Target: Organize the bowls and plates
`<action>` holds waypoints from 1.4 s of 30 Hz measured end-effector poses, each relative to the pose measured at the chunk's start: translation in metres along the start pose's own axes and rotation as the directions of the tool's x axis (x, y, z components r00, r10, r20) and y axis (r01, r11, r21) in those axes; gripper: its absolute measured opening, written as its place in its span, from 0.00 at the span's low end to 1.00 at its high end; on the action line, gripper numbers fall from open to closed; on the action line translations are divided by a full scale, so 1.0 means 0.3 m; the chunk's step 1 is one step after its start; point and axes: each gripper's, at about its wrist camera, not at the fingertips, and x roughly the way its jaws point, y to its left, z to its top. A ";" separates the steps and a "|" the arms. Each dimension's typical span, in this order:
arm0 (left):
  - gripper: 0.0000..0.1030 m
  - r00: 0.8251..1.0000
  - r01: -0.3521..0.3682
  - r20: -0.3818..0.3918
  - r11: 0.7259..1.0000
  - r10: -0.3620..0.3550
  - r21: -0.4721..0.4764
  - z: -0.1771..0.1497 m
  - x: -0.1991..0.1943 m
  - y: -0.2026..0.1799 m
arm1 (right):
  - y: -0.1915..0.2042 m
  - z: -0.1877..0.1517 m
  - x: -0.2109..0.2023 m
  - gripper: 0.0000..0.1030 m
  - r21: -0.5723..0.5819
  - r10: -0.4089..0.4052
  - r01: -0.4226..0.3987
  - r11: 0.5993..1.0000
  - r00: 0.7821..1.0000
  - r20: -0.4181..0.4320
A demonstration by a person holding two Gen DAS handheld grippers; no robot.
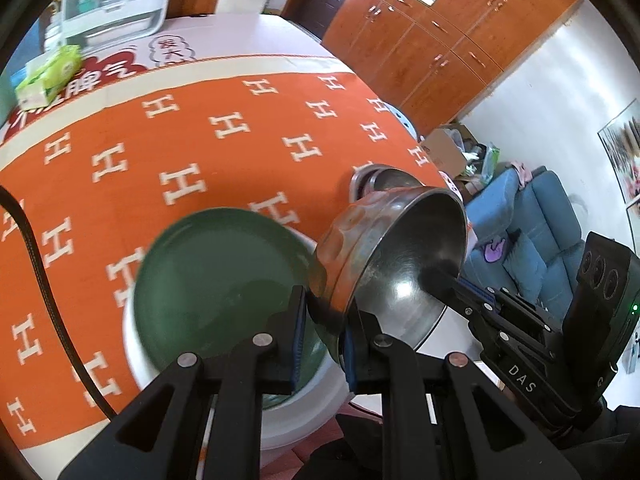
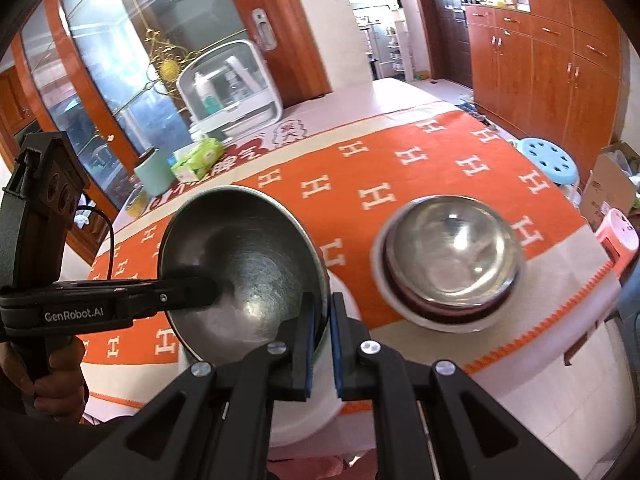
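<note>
**Now: hand over, then nest**

Note left tongs clenched on the rim of the steel bowl, one pad outside on the hammered wall, the other inside. Note right tongs likewise pinched on the same bowl's rim at another spot, jaws nearly closed with only the rim between. So: held by both, tilted steeply, mouth turned toward the right side, up off the bench.

Below and just left of it, see green plate lying in a white dish at the near bench edge. Further right, see a second steel bowl seated in a dark bowl on a white plate, apart from the held bowl.

Likely step, judging by the double grip: pass to one side, then nest with the other steel bowl.

- Release one tong only, slowly; confirm the other pinch sits deep on the rim first.
- Expect slick thin metal to pivot in a rim pinch, so level the bowl before moving.
- Lift clear of the green plate edge; can't tell from here whether the two touch.
- Lower mouth-up, centred over the stack, and open only once seated.
</note>
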 end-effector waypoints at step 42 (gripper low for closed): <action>0.23 0.997 -0.064 -0.048 0.997 0.062 -0.051 0.196 0.399 -0.317 | -0.449 0.154 0.056 0.11 -0.123 -0.024 0.012 0.992 0.995 -0.098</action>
